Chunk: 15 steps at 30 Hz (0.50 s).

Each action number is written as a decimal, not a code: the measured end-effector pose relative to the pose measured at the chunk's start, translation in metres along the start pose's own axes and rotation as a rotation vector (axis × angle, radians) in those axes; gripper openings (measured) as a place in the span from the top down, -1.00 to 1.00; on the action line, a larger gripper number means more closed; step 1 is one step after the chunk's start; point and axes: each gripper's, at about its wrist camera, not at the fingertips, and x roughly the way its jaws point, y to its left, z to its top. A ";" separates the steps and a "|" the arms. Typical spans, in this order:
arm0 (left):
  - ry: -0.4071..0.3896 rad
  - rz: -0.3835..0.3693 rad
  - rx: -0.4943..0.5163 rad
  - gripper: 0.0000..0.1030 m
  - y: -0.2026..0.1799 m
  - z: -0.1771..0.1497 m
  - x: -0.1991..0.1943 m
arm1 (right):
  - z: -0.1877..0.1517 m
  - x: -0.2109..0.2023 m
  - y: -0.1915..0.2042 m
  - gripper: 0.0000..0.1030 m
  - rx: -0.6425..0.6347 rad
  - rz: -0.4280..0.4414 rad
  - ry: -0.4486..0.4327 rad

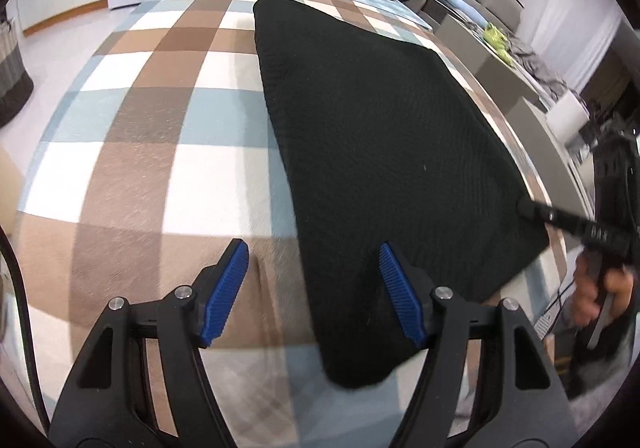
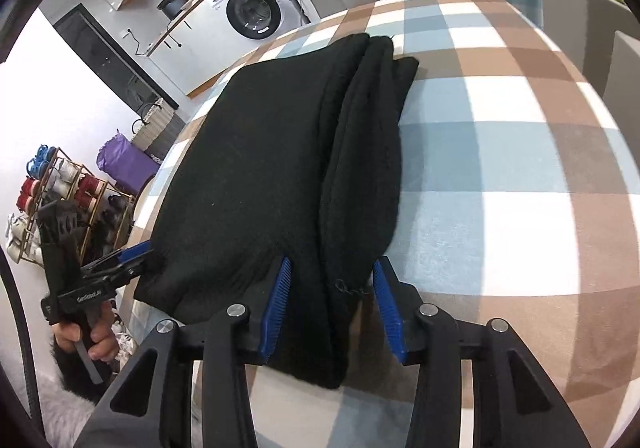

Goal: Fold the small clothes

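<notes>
A black knitted garment (image 1: 372,152), folded into a thick flat stack, lies on the checked cloth (image 1: 160,120) that covers the counter. In the left wrist view the left claw (image 1: 314,290) stands wide, its blue pads (image 1: 228,290) well apart; the garment's near corner reaches in between them, lying against the right-hand pad while the left-hand pad sits over bare cloth. In that same view the right claw (image 1: 528,208) comes in from the right edge and touches the garment's side, the hand (image 1: 596,288) holding it visible below. In the right wrist view the right claw (image 2: 330,304) is partly open, its blue pads either side of the folded edge of the garment (image 2: 280,176), whose stacked layers run away from the camera. The left claw (image 2: 136,260) shows at the left there, its tips at the garment's near left corner; whether they pinch it cannot be told. A washing machine (image 2: 252,10) stands beyond the counter.
</notes>
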 end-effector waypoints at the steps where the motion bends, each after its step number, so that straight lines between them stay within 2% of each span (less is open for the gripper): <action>1: 0.000 -0.006 -0.009 0.07 -0.001 0.002 0.003 | 0.000 0.002 0.002 0.15 -0.007 -0.006 -0.001; 2: 0.003 -0.019 -0.015 0.31 -0.003 0.003 0.007 | 0.000 0.003 0.004 0.15 -0.011 -0.009 -0.001; 3: 0.001 -0.037 -0.016 0.44 -0.005 0.004 0.009 | 0.000 0.004 0.005 0.15 -0.014 -0.006 -0.005; 4: -0.006 -0.032 -0.002 0.52 -0.009 0.005 0.012 | 0.001 0.005 0.006 0.16 -0.017 -0.011 -0.006; 5: -0.013 -0.017 0.015 0.59 -0.012 0.006 0.013 | 0.000 0.006 0.007 0.28 -0.024 -0.012 -0.005; 8: -0.023 -0.014 0.035 0.64 -0.015 0.010 0.016 | 0.001 0.008 0.013 0.46 -0.050 -0.022 -0.016; 15: -0.076 0.022 0.039 0.65 -0.006 0.049 0.035 | 0.029 0.030 0.013 0.48 -0.028 -0.039 -0.083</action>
